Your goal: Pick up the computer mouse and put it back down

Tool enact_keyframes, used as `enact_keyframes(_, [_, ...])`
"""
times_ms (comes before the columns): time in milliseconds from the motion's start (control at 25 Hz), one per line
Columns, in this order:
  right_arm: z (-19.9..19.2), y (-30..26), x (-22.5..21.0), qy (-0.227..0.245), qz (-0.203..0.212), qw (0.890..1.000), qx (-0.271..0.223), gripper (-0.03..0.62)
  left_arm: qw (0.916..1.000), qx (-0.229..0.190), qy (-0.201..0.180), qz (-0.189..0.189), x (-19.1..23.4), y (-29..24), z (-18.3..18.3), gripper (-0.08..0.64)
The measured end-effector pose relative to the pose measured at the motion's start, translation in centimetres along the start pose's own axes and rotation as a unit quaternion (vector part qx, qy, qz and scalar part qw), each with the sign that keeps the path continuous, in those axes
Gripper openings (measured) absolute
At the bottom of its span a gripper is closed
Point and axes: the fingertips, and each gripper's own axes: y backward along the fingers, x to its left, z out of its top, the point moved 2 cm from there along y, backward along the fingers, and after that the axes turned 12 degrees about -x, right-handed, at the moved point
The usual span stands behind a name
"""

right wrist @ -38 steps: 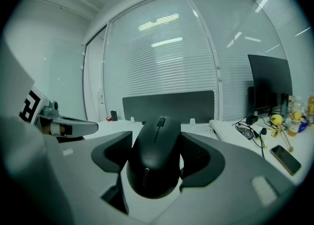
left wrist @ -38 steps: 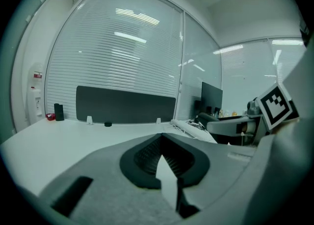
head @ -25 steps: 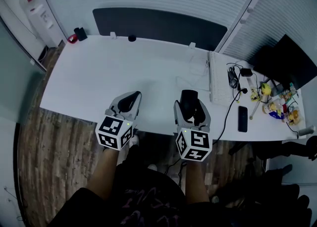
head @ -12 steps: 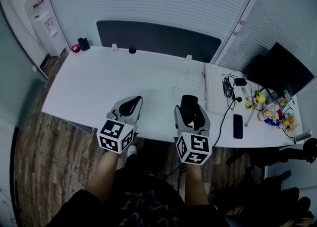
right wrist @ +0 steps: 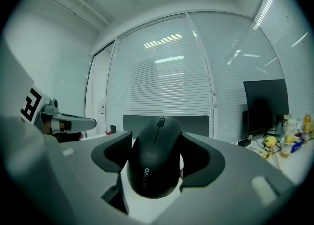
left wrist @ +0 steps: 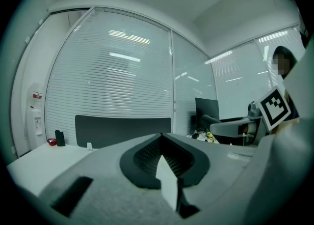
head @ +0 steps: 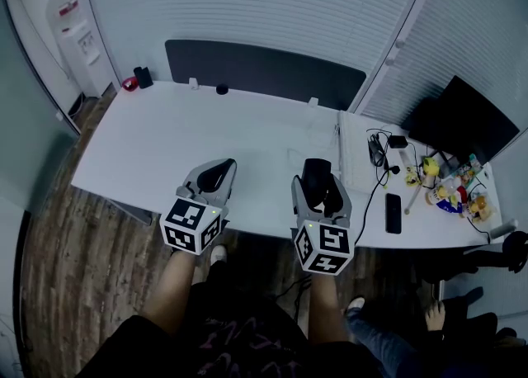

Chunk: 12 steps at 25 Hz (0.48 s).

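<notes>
Between the jaws of the right gripper (head: 318, 180) sits the mouse (right wrist: 154, 164), clamped by its two flanks, its long axis running along the jaws with the wheel end pointing away from the person and the rounded tail toward the gripper's camera. Gripper and mouse are over the near strip of the desk (head: 190, 133), close to its front edge; whether the mouse's underside touches the top or hangs just above it I cannot tell. The left gripper (head: 211, 177) is beside it to the left, well apart, jaws together on nothing, so the right one is plainly the one to set the mouse down. Putting it back looks to call for a straight drop and a release, keeping clear of the front edge. Bare white top lies ahead and to the left, giving room; to the right, the keyboard (head: 352, 144), cables (head: 381, 152) and phone (head: 393, 213) crowd that side.
</notes>
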Motion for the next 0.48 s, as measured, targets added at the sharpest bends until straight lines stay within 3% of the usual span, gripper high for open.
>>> enact_keyframes(480, [1.2,0.1,-0.8,0.005,-0.005,1.0,-0.012,0.319,1.0,-0.006,0.001,0.0,0.0,0.0,0.3,0.0])
